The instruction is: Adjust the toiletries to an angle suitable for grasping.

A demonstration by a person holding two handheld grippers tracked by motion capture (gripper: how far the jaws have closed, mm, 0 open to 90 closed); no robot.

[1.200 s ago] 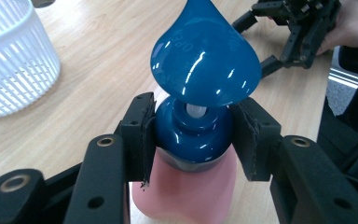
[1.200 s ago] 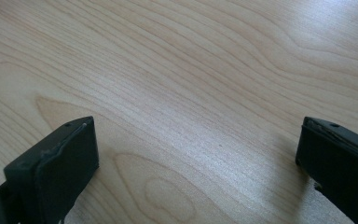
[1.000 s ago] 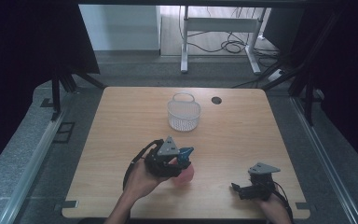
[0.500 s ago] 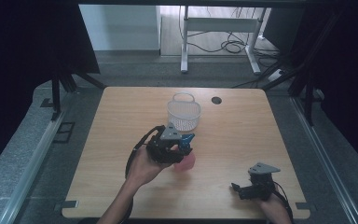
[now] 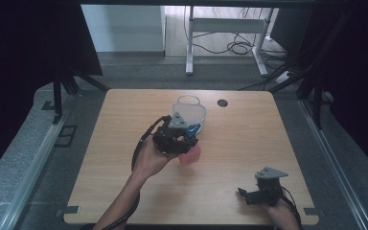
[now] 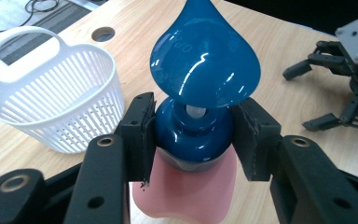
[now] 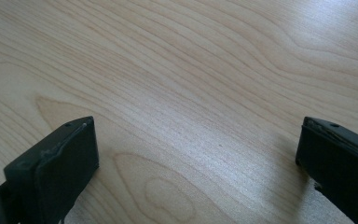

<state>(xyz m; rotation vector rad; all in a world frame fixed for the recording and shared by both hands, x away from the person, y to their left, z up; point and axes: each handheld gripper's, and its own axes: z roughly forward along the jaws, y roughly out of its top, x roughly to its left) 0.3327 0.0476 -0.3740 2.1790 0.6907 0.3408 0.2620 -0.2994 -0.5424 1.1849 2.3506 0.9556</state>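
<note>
Fingers (image 6: 142, 135) of my left gripper (image 6: 193, 137) are clamped on the blue neck of a bottle (image 6: 191, 135), one pad on each side, just under its teardrop-shaped blue cap (image 6: 205, 56). The pink body of the bottle hangs below the fingers, clear of the tabletop (image 5: 230, 191), so its long axis runs roughly upright, cap pointing away from my grip.

From the high view, my left gripper (image 5: 177, 136) carries the bottle (image 5: 190, 154) near the middle of the tabletop. The white slatted basket (image 6: 56, 102) sits just ahead of the fingers and off to their left in the left gripper view; in the high view the basket (image 5: 190, 111) lies directly beyond the gripper, close but not touching. I judge the basket to be where the bottle goes, and the move turns on carrying it forward over the rim and lowering it body first.

My right gripper (image 5: 263, 191) rests low at the near right corner, well apart from the bottle and basket. Its fingers (image 7: 58, 163) stand wide apart over bare wood with nothing between them. So the left hand is the nearer and has the work.
</note>
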